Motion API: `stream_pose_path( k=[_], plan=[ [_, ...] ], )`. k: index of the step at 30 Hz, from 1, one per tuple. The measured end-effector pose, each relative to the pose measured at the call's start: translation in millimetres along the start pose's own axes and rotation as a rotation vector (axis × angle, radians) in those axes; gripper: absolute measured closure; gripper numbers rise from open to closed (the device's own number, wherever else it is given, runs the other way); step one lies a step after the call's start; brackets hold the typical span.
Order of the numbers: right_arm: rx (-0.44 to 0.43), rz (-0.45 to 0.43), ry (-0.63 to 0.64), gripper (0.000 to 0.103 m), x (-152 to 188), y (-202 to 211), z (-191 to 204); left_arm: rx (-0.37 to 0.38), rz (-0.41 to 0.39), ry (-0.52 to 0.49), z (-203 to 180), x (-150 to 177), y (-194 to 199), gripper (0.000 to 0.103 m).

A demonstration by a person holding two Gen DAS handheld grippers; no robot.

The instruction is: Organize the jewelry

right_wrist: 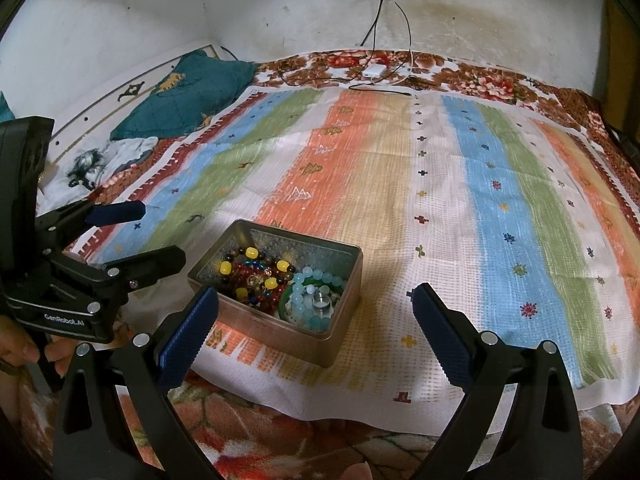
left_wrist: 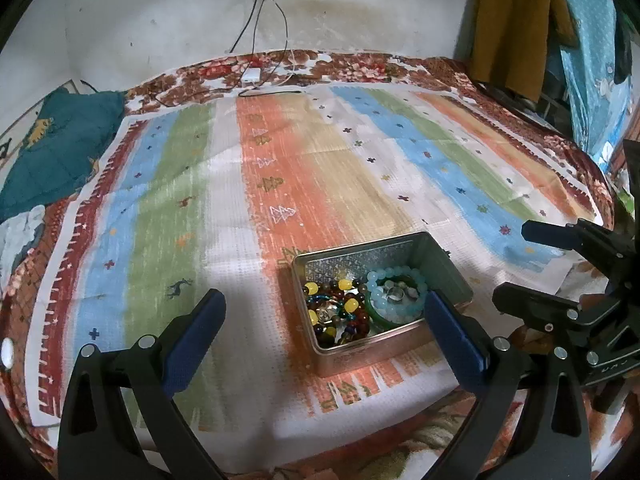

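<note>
Both the left gripper (left_wrist: 320,320) and right gripper (right_wrist: 316,316) are hovering wide open, empty; the jewelry appears already gathered inside the tin (right_wrist: 340,332), sitting near on the striped cloth (right_wrist: 440,184).

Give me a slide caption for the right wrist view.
Open right gripper hovers over a metal tin of beaded bracelets on a striped cloth.

Open tin (left_wrist: 316,332) of tangled bead bracelets (left_wrist: 340,312)
</note>
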State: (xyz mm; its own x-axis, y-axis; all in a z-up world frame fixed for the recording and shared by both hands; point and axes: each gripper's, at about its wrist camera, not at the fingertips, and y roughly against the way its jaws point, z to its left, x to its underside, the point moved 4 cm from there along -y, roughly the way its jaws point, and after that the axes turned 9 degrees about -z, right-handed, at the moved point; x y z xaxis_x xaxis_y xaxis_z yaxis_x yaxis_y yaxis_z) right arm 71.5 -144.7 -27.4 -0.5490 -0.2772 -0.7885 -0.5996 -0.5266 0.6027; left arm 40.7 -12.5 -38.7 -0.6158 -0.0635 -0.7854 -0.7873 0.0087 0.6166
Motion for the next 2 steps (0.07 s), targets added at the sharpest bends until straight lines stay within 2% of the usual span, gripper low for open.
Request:
stream_pose_path(
  k=[2],
  plan=[
    [0.0,0.001,0.001,0.005,0.7,-0.5,-0.3,0.0,0.001,0.0,-0.7,0.6,1.0,0.006]
  ],
)
